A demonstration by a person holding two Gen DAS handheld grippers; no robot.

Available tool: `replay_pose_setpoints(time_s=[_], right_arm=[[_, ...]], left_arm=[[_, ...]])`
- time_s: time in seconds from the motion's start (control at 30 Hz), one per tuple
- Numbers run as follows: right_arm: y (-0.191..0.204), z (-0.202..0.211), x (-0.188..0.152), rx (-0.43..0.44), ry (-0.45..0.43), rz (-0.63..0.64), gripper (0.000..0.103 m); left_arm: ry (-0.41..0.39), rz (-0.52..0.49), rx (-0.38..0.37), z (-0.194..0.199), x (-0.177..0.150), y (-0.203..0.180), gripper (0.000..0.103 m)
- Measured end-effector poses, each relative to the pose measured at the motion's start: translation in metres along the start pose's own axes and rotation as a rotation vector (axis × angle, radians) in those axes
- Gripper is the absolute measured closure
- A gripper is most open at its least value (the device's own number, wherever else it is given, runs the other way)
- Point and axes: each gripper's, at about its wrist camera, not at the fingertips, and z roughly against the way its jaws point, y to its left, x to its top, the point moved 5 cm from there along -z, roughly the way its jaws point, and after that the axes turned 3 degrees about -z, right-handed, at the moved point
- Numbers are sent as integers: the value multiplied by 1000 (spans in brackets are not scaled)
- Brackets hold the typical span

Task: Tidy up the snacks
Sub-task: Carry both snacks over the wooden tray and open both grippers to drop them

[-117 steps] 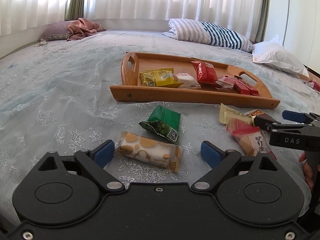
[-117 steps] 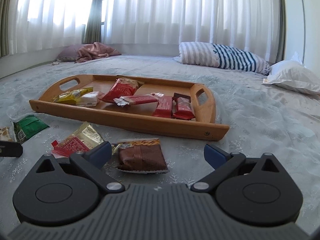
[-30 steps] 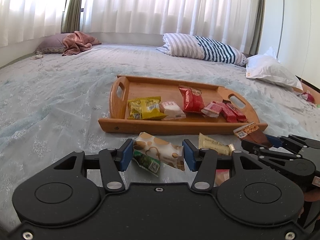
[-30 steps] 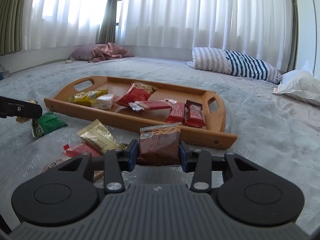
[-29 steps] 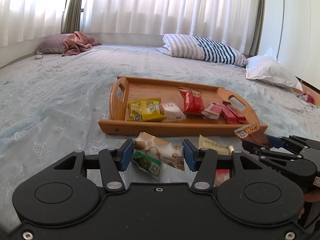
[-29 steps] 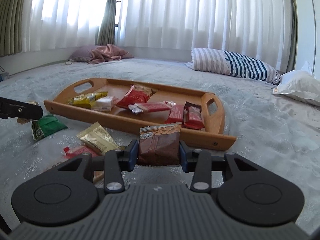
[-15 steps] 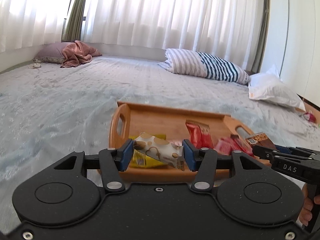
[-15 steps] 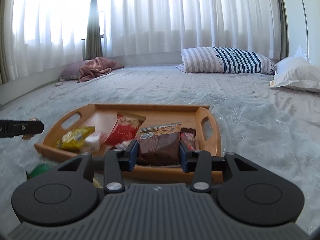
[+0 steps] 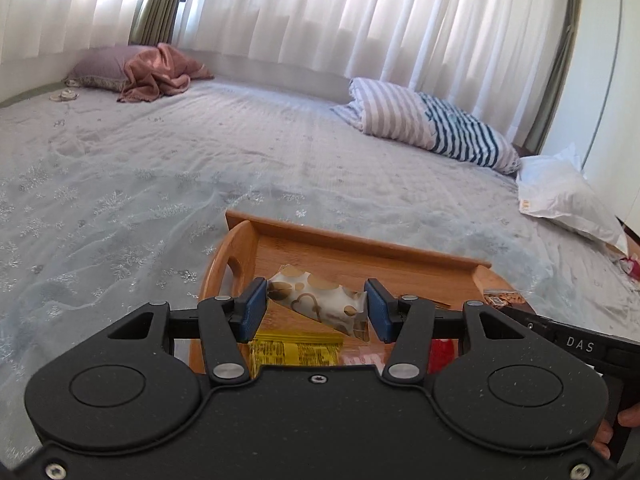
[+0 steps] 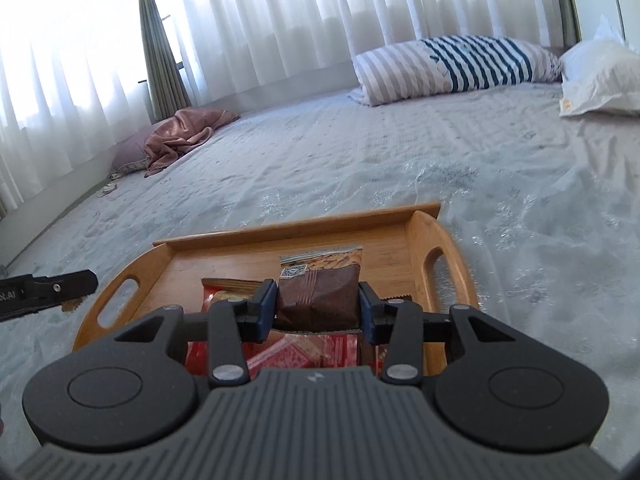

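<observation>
My left gripper (image 9: 316, 310) is shut on a white snack pack with gold hearts and dots (image 9: 320, 304), held above the left end of the wooden tray (image 9: 360, 240). A yellow pack (image 9: 296, 354) and a red pack (image 9: 442, 356) lie in the tray below it. My right gripper (image 10: 318, 306) is shut on a brown snack pack (image 10: 318, 292), held above the right part of the tray (image 10: 424, 232), over red packs (image 10: 296, 354). The right gripper also shows at the right of the left wrist view (image 9: 560, 336); the left gripper's fingers (image 10: 48, 286) show at the left of the right wrist view.
The tray sits on a pale blue bedspread (image 9: 140, 184). A striped pillow (image 9: 424, 128) and a white pillow (image 9: 560, 196) lie at the back right. A pink blanket on a pillow (image 9: 156, 70) lies at the back left. Curtains hang behind.
Both grippers closed on their packs, lifted them off the bedspread and carried them forward over the tray. The loose packs in front of the tray have dropped out of view.
</observation>
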Motion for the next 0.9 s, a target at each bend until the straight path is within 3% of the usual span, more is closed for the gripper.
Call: replay_pose_setpoints(time_s=[0.23,0.4,0.9], right_arm=[[6,-33,-6,-2,21,34,57],[12,-45,-13,5,22,36,56],[12,-55,-18,17,25,25,58]], left_arm=[[15,-23,76,-44,-6,-4,53],[49,18,93,-66,-14,-1,53],[69,-20,112,-81,-26,-6,53]])
